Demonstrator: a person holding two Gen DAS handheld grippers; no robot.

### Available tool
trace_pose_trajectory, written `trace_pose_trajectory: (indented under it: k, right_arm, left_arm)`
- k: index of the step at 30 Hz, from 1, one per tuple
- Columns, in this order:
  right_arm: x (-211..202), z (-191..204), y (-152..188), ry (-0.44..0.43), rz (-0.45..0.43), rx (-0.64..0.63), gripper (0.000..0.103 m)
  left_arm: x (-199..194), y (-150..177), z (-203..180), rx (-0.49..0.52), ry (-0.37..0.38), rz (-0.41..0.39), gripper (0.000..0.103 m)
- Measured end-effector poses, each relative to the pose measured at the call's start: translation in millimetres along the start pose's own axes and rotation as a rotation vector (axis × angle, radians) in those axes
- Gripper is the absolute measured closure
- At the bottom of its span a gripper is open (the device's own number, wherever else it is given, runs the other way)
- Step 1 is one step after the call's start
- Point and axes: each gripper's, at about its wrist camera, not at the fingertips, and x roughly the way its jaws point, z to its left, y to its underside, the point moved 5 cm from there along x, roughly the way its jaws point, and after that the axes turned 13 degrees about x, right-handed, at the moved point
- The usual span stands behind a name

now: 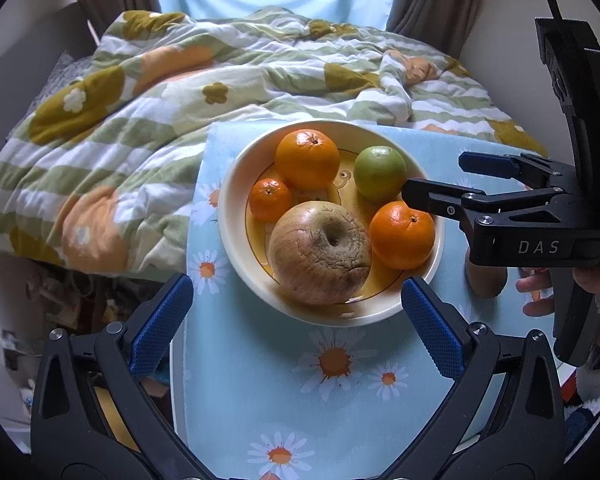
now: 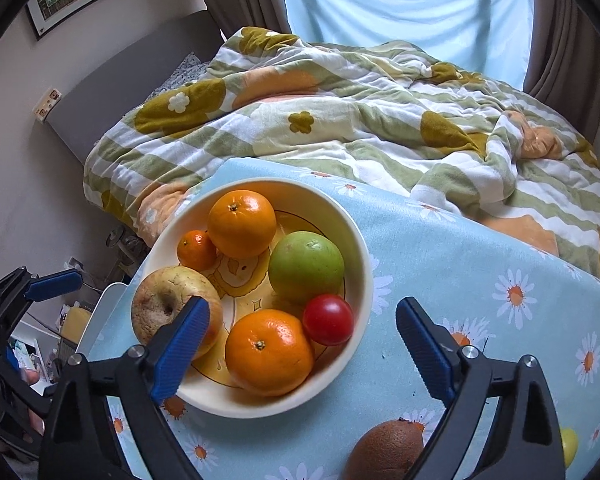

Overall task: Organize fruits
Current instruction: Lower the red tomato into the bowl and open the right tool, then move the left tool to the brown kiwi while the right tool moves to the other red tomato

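Note:
A cream bowl (image 1: 236,184) (image 2: 360,248) sits on the daisy tablecloth. It holds a wrinkled apple (image 1: 320,252) (image 2: 164,304), two large oranges (image 1: 307,158) (image 1: 402,236) (image 2: 242,224) (image 2: 268,352), a small mandarin (image 1: 270,200) (image 2: 196,250), a green fruit (image 1: 380,172) (image 2: 306,266) and a red fruit (image 2: 328,320). A brown kiwi (image 2: 384,452) lies on the cloth outside the bowl. My left gripper (image 1: 296,328) is open and empty before the bowl's near rim. My right gripper (image 2: 302,344) (image 1: 432,178) is open and empty over the bowl's right side.
A light blue daisy tablecloth (image 1: 260,400) (image 2: 460,260) covers the small table. A rumpled flowered duvet (image 1: 140,120) (image 2: 340,120) lies on the bed behind it. A yellow-green fruit (image 2: 568,446) shows at the far right edge. Clutter lies on the floor at the left.

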Motion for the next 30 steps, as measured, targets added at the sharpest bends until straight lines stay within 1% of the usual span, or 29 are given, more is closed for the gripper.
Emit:
trace_pose_trajectory:
  k: [8,10,11,12,16,19,22,25,28,30]
  right_arm:
    - [-17,3,-3,-0.004,-0.019,0.020,0.009]
    - [-25,4,-4,-0.008,-0.035,0.027,0.008]
    - [-29,4,-4,-0.008,-0.043,0.030,0.003]
    - [-34,5,-4,-0.007,-0.050,0.031,0.001]
    - [-51,5,-2,-0.023,-0.049,0.050,0.001]
    - [-69,1,1,-0.002,-0.071,0.075,0.001]
    - [-90,-5,5,0.037,-0.109,0.101,0.001]
    - [-113,-12,13,0.079,-0.148,0.119,0.000]
    - [-132,-21,22,0.098,-0.163,0.160,0.000]
    - [-145,-28,29,0.132,-0.182,0.183,0.000]
  left_arm:
    - [-19,0,-2,0.021,-0.006,-0.024,0.000]
    - [-24,-1,-2,0.024,-0.009,-0.031,0.000]
    - [-28,-1,-1,0.026,-0.012,-0.037,0.000]
    - [-32,-2,-1,0.028,-0.016,-0.046,0.000]
    - [-47,-5,-3,0.039,-0.006,-0.080,0.000]
    - [-58,-7,-7,0.054,0.005,-0.102,0.000]
    - [-67,-9,-12,0.078,0.023,-0.124,0.000]
    - [-74,-12,-19,0.101,0.052,-0.143,0.000]
    - [-77,-16,-27,0.124,0.090,-0.156,0.000]
    - [-80,-18,-33,0.143,0.104,-0.169,0.000]
